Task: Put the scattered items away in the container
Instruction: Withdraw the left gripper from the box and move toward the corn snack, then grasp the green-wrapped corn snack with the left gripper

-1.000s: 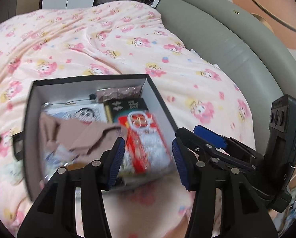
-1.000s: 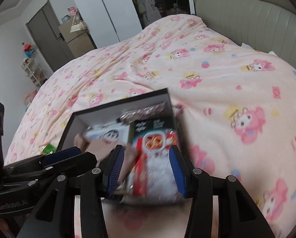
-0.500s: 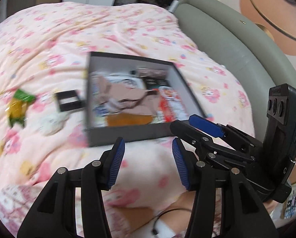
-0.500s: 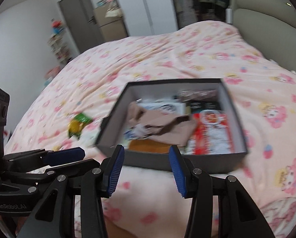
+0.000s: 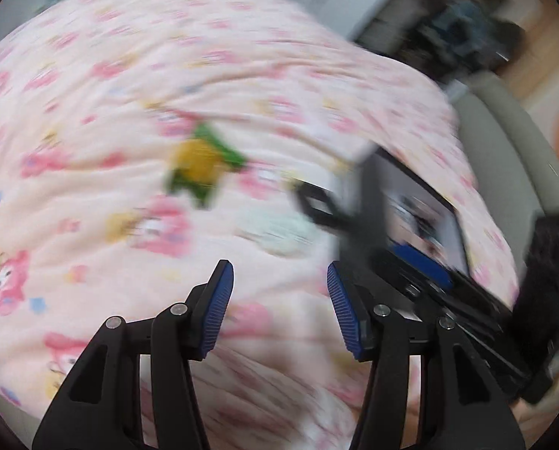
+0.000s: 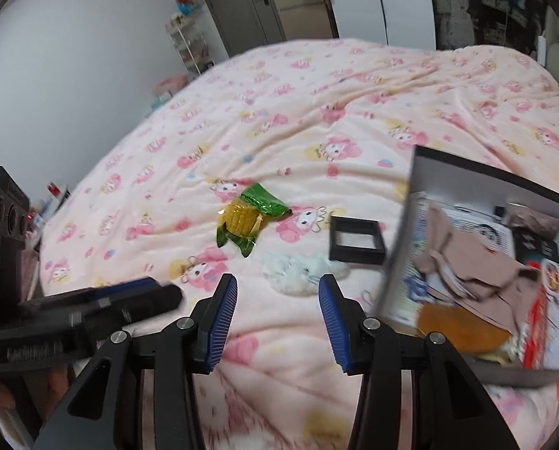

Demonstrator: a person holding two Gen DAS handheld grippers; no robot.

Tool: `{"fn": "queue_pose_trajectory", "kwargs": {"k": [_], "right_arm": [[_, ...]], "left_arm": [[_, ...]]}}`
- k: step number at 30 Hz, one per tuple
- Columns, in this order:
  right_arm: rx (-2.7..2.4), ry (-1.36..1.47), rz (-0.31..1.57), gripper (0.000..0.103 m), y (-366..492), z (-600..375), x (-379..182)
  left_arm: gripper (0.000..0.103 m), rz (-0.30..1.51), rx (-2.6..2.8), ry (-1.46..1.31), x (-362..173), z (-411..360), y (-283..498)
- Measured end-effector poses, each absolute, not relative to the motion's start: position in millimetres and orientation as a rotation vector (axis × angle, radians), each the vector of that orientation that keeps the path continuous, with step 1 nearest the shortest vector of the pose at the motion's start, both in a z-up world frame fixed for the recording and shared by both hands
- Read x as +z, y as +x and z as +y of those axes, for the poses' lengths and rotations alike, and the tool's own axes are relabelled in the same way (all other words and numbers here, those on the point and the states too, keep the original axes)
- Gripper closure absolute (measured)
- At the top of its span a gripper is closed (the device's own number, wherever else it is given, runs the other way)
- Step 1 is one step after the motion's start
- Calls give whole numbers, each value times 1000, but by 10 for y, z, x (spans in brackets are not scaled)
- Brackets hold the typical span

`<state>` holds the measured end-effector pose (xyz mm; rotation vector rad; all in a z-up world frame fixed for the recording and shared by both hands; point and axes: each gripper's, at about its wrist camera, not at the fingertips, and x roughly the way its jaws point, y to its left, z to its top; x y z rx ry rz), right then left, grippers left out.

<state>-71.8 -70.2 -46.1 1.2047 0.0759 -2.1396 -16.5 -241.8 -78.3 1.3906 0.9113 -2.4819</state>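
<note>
A grey box (image 6: pixel 397 247) stands on the bed at the right, holding beige cloth, packets and a red pack. On the pink blanket lie a green-and-yellow corn packet (image 6: pixel 247 217), a small black frame (image 6: pixel 356 240) and a white fluffy item (image 6: pixel 302 268). My right gripper (image 6: pixel 277 300) is open and empty, just short of the fluffy item. My left gripper (image 5: pixel 279 294) is open and empty over the blanket; its view is blurred, showing the corn packet (image 5: pixel 200 167), the fluffy item (image 5: pixel 279 230) and the box (image 5: pixel 369 202).
The bed's pink cartoon-print blanket (image 6: pixel 317 105) fills most of both views. A grey padded headboard (image 5: pixel 512 172) is at the right. Wardrobes and a shelf (image 6: pixel 189 43) stand beyond the bed's far side.
Both grippers have swung left, away from the box and toward the loose items on the blanket. The box now sits at the right edge. Both stay open.
</note>
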Motion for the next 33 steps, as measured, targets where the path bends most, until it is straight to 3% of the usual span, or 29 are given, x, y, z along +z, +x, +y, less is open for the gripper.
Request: {"fn": "queue_pose_trajectory", "kwargs": {"k": [7, 13, 17, 21, 23, 24, 26, 28, 33], "right_arm": [[-2016, 1377, -10, 61, -1145, -1293, -855], [-1973, 1512, 58, 61, -1529, -1766, -1369], [-1950, 1508, 113, 59, -1674, -2022, -1625], [-1902, 1543, 116, 57, -1831, -2211, -1922], [-1851, 1525, 19, 57, -1861, -2202, -1953], [-1817, 1520, -28, 62, -1853, -2189, -1945], [-1845, 1487, -43, 62, -1806, -2146, -1866], [-1880, 1457, -27, 63, -1751, -2083, -1764], [-1937, 1388, -13, 67, -1523, -1745, -1325]], "left_arm": [[50, 1180, -2161, 1335, -1510, -3344, -641], [50, 1323, -2077, 1382, -1955, -3700, -1065], [40, 1405, -2096, 1342, -2097, -3804, -1102], [39, 1646, -2063, 1380, -2324, -3841, -1165], [40, 1587, -2104, 1405, -2279, -3772, -1184], [41, 1572, -2132, 1414, -2240, -3723, -1183], [48, 1510, -2190, 1410, -2106, -3606, -1155], [72, 1399, -2238, 1418, -1944, -3473, -1116], [70, 1281, -2430, 1393, -1464, -3073, -911]]}}
